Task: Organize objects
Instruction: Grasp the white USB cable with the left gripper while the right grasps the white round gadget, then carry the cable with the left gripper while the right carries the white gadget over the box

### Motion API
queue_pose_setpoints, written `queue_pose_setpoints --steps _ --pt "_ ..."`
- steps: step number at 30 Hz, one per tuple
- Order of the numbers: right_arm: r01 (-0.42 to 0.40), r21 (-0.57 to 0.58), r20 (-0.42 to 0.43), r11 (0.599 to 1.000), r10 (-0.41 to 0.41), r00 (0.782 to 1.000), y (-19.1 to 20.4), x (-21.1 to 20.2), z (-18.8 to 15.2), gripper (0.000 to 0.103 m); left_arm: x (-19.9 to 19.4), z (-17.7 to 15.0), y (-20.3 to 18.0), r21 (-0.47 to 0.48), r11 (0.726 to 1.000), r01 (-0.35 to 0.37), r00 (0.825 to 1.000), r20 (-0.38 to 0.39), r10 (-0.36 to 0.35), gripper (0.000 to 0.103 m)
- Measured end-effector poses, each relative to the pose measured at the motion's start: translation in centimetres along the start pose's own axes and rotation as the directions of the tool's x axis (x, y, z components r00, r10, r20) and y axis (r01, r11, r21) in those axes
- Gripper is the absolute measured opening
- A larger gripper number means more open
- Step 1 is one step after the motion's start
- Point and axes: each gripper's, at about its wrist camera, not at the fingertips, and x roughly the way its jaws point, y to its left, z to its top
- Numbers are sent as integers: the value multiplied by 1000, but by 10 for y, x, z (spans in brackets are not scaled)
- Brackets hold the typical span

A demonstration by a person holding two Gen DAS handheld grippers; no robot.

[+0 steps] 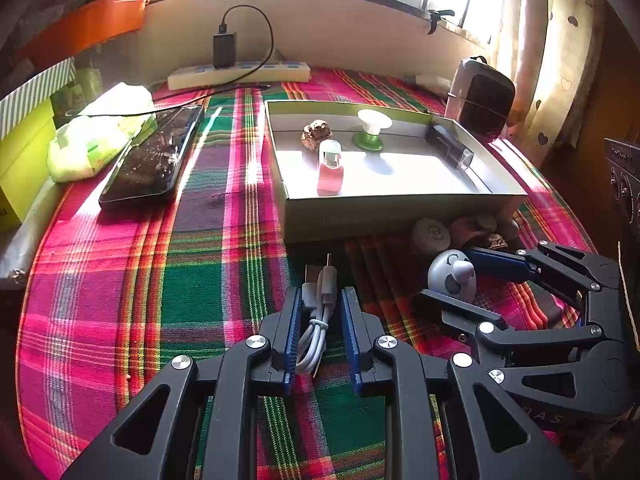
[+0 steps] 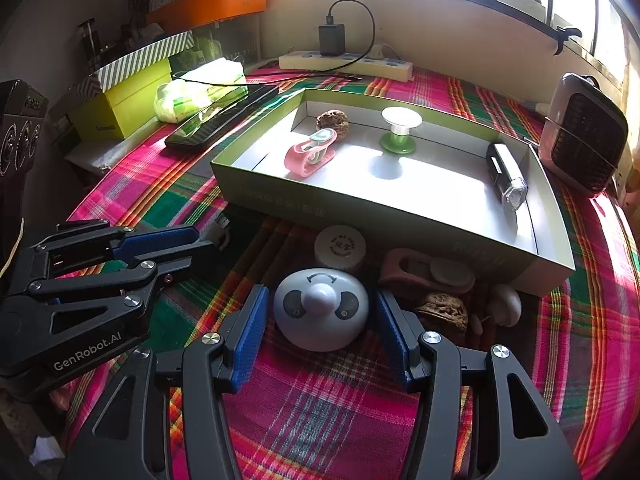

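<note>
The left gripper (image 1: pixel 320 316) is sitting low on the plaid cloth (image 1: pixel 192 264), its blue pads flanking a bundled white cable (image 1: pixel 316 320) with small gaps showing, so it is spread, not pinching. The right gripper (image 2: pixel 320 320) is straddling a white panda-faced dome (image 2: pixel 320 312), jaws apart, pads just off its sides. Just behind both, the open box (image 2: pixel 400 216) is holding a walnut (image 2: pixel 333 121), a pink holder (image 2: pixel 308 156), a green spool (image 2: pixel 399 130) and a black lamp (image 2: pixel 506 176).
</note>
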Motion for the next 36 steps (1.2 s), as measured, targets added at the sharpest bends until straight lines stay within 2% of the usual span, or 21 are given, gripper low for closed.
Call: queue_pose_setpoints --steps 4,36 --pt "5 8 3 1000 -5 1000 -1 -2 0 49 0 0 0 1 1000 -5 1000 0 5 16" --pt "-19 18 8 1000 19 1000 0 -4 0 49 -1 -1 2 -15 1000 -1 1000 5 1 15"
